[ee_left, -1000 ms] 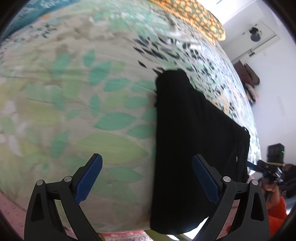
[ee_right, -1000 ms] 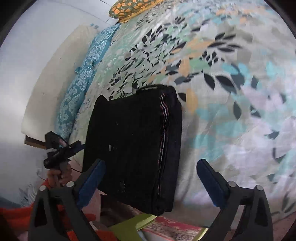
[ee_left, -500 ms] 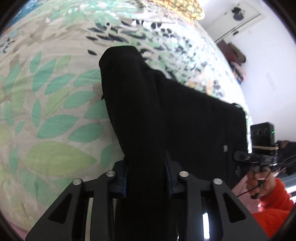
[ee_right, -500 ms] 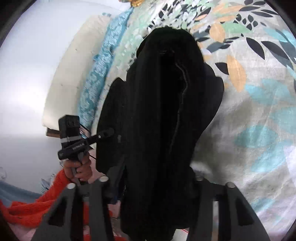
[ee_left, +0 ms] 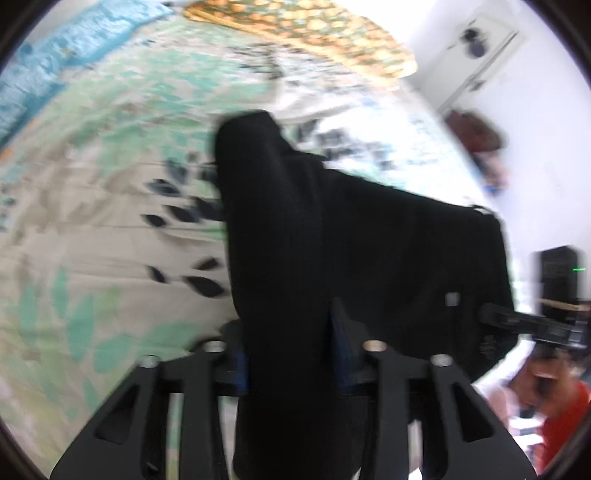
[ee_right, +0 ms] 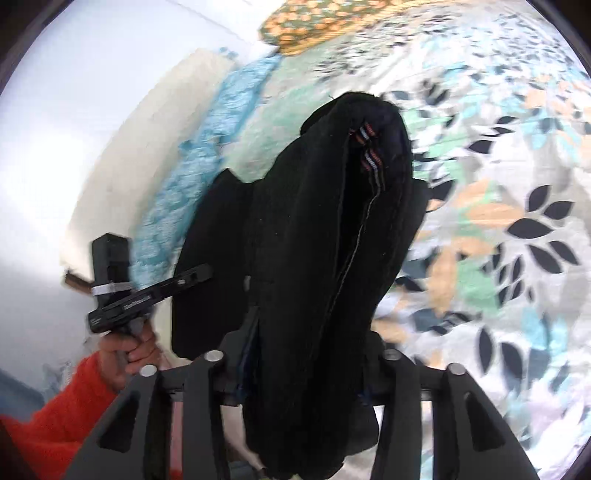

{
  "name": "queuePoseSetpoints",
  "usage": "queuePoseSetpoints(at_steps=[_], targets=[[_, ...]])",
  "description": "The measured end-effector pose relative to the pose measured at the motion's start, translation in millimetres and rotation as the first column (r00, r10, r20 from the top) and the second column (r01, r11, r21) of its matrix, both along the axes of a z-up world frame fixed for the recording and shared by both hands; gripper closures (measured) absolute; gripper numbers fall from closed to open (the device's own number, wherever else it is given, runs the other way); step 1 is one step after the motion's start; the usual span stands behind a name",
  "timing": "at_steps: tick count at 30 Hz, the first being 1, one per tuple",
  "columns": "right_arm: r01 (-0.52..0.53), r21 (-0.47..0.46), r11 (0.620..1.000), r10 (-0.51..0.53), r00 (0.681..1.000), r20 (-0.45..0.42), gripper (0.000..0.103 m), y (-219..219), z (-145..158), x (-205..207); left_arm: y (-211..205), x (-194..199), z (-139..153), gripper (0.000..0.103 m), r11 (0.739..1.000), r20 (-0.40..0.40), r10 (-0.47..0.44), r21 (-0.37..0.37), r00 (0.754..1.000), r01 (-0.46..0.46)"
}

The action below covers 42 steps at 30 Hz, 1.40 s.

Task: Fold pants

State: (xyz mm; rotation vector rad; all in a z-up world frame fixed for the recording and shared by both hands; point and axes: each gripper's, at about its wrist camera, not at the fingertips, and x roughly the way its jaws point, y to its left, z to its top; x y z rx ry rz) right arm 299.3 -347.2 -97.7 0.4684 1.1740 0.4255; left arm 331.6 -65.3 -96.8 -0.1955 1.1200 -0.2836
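The black pants point(ee_left: 332, 236) are folded into a thick bundle and hang lifted above the leaf-print bedspread point(ee_left: 92, 221). My left gripper point(ee_left: 291, 354) is shut on the bundle's left edge, with the cloth draped over its fingers. In the right wrist view my right gripper point(ee_right: 306, 354) is shut on the other edge of the pants point(ee_right: 314, 240). A striped trim point(ee_right: 365, 147) shows in the fold. The left gripper point(ee_right: 155, 291) and the hand holding it show at left in the right wrist view. The right gripper point(ee_left: 532, 325) shows at right in the left wrist view.
A blue patterned pillow point(ee_left: 44, 66) and an orange floral pillow point(ee_left: 314, 33) lie at the head of the bed. The blue pillow point(ee_right: 207, 162) runs along the white wall point(ee_right: 74, 110). A door and dark bags point(ee_left: 476, 133) stand beyond the bed.
One second ago both grippers were open over the flat folded pants. They shut on the pants' two edges and have lifted them off the bed, moving further along it.
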Motion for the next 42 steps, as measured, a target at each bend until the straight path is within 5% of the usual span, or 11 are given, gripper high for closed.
queuePoseSetpoints(at_steps=[2,5,8,11,17,21,25,32,42], targets=[[0.030,-0.119,0.992,-0.031,1.000,-0.004,0.032,-4,0,-11,1,-15,-3,0.051,0.991,0.047,0.039,0.129,0.998,-0.045],[0.074,-0.253,0.964,-0.049,0.993,0.105,0.012,-11,21,-58,11,-58,7,0.019,0.982,0.160,0.026,0.180,0.987,-0.055],[0.146,-0.347,0.926,-0.079,0.976,0.201,0.000,-14,43,-104,20,-104,23,0.004,0.953,0.300,0.040,0.275,0.953,-0.127],[0.245,-0.432,0.868,-0.150,0.959,0.241,0.000,2,63,-129,21,-129,39,0.002,0.949,0.349,0.045,0.278,0.936,-0.150],[0.278,-0.484,0.830,-0.122,0.936,0.329,0.000,37,101,-141,10,-132,78,0.002,0.926,0.368,0.093,0.310,0.925,-0.217],[0.279,-0.499,0.820,-0.077,0.919,0.386,0.000,64,124,-143,15,-143,101,0.002,0.946,0.373,0.105,0.249,0.922,-0.208],[0.270,-0.501,0.822,-0.066,0.919,0.388,0.000,82,129,-145,20,-149,110,0.002,0.935,0.360,0.137,0.261,0.923,-0.240],[0.267,-0.498,0.825,-0.088,0.931,0.354,0.000,91,114,-154,28,-159,108,0.002,0.922,0.316,0.199,0.261,0.928,-0.286],[0.250,-0.517,0.819,-0.067,0.936,0.346,0.000,98,117,-170,17,-181,97,0.002,0.926,0.264,0.138,0.306,0.955,-0.219]])
